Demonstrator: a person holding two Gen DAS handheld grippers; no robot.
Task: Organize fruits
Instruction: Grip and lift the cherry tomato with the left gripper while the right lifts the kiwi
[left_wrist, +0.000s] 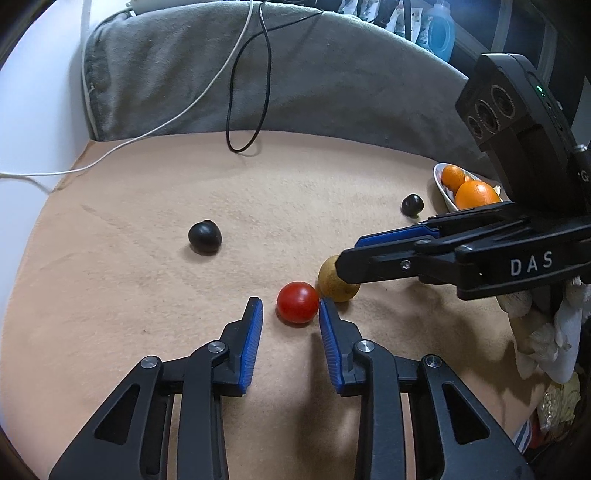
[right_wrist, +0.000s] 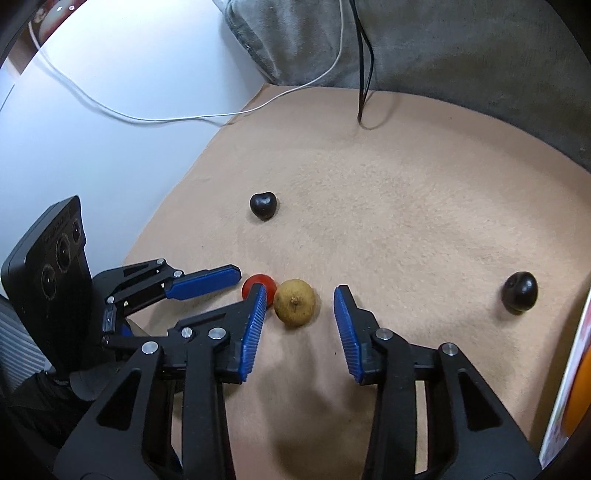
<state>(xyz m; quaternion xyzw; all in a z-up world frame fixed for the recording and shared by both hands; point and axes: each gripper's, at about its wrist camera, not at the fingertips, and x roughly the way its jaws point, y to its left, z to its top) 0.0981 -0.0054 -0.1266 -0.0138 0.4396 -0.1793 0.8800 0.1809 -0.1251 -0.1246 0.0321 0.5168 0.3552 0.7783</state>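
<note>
Beige mat (left_wrist: 147, 295): two dark fruits (left_wrist: 205, 237) lie far off; left gripper (left_wrist: 290, 308) spread around red tomato (left_wrist: 297, 302), right gripper (right_wrist: 299, 306) spread around yellow-brown fruit (right_wrist: 294, 302), possibly touching neither.

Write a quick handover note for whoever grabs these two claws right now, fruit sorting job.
Left claw: open, jaws either side of the red tomato, not closed.
Right claw: open around the yellow-brown fruit, which touches the tomato.
Two dark plums lie loose on the tan mat.
Done: two oranges in the white dish.
Left: four loose fruits.
</note>
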